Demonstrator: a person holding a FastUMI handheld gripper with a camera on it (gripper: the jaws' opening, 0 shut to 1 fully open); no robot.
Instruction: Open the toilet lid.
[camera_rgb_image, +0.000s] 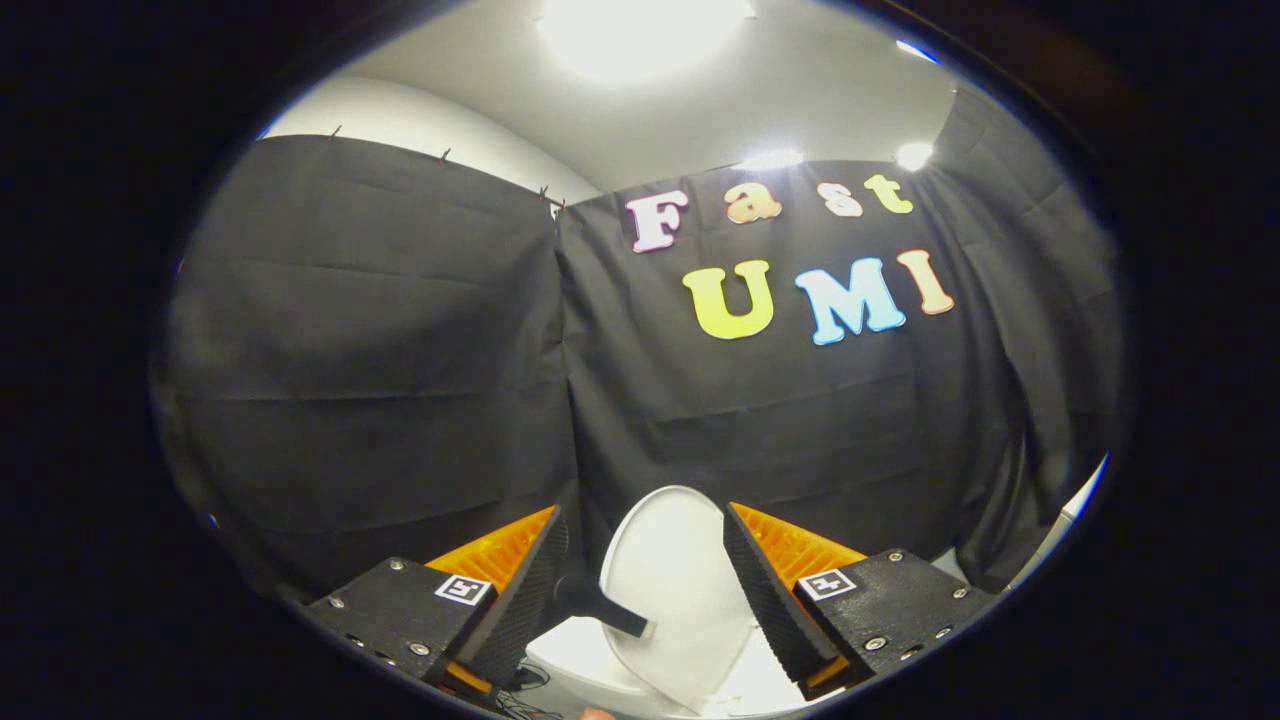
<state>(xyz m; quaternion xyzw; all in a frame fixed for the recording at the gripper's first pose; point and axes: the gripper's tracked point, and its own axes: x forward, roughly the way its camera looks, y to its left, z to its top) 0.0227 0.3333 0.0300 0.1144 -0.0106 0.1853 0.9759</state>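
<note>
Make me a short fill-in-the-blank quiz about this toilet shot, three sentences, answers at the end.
1. The toilet lid stands ____, raised off the bowl.
2. The gripper has its fingers ____, with a gap between them.
3. The lid shows ____ the two fingers, in front of the black cloth wall.

Answers: up; open; between

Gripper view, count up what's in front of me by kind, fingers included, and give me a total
Toilet lid, raised, between the open fingers: 1
Toilet base under it: 1
Gripper fingers: 2
Ceiling lights: 3
Black cloth wall: 1
Total: 8
</note>
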